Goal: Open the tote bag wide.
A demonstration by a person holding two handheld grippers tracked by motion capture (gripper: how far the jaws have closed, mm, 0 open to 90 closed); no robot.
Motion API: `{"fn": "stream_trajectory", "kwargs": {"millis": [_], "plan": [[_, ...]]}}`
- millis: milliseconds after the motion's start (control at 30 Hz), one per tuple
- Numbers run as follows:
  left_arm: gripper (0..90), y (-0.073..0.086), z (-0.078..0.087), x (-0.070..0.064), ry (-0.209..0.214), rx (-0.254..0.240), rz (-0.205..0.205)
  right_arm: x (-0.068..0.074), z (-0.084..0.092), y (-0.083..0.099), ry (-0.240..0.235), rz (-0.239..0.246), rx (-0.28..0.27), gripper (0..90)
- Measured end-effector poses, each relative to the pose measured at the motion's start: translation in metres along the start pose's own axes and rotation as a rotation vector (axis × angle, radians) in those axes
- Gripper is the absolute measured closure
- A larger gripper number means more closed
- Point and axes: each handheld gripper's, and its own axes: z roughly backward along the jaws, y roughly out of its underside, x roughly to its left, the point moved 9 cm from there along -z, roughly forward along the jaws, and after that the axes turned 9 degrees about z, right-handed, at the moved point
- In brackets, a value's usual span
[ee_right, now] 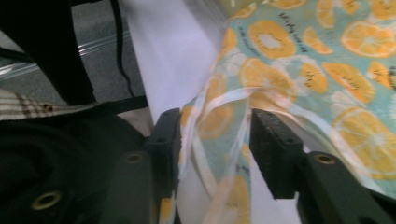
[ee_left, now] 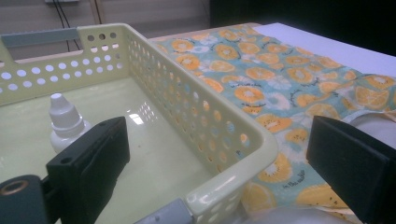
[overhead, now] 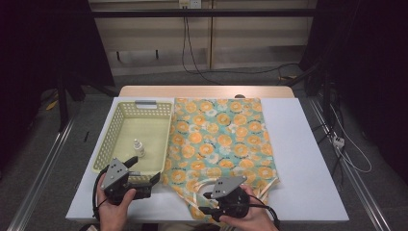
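A: What is seen of the surface and the room?

B: A white tabletop [overhead: 298, 159] is seen, with a wooden edge at its far side. Grey floor, metal rails and dark curtains are seen around it, and cables hang down a pale wall behind.

A: What is laid on it?

B: A yellow perforated basket [overhead: 108, 139] is set at the left, with a small white bottle [overhead: 139, 147] standing upright inside. Just beside it, an orange-slice patterned bag [overhead: 221, 134] is spread flat, its pale handles [overhead: 204, 185] lying at the near edge.

A: How are the hands posed?

B: The left gripper [overhead: 144, 169] is held low at the basket's near right corner, jaws spread wide; in the left gripper view one jaw is seen over the basket's inside, the other over the bag. The right gripper [ee_right: 215, 140] is held at the bag's near edge, jaws apart, with a handle strap lying between them, not pinched.
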Motion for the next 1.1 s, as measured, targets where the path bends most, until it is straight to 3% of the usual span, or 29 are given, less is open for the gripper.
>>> {"fn": "stream_trajectory", "kwargs": {"millis": [367, 533, 800, 967, 1100], "plan": [[5.7, 0.001, -0.001, 0.0, -0.002, 0.008, -0.002, 0.006, -0.018, 0.014, -0.052, 0.001, 0.069, 68.3], [5.7, 0.001, -0.001, 0.0, 0.0, 0.006, -0.001, 0.008, -0.025, 0.019, -0.066, 0.012, 0.094, 86.5], [5.7, 0.001, -0.002, 0.0, 0.003, 0.008, -0.002, 0.0, -0.014, 0.013, -0.057, -0.015, 0.042, 90.0], [5.7, 0.001, -0.001, 0.0, 0.003, 0.006, -0.004, -0.002, -0.004, -0.002, -0.044, -0.016, -0.002, 90.0], [5.7, 0.001, -0.002, -0.001, 0.005, 0.004, -0.001, -0.015, 0.006, -0.013, -0.028, -0.039, -0.047, 90.0]]}}
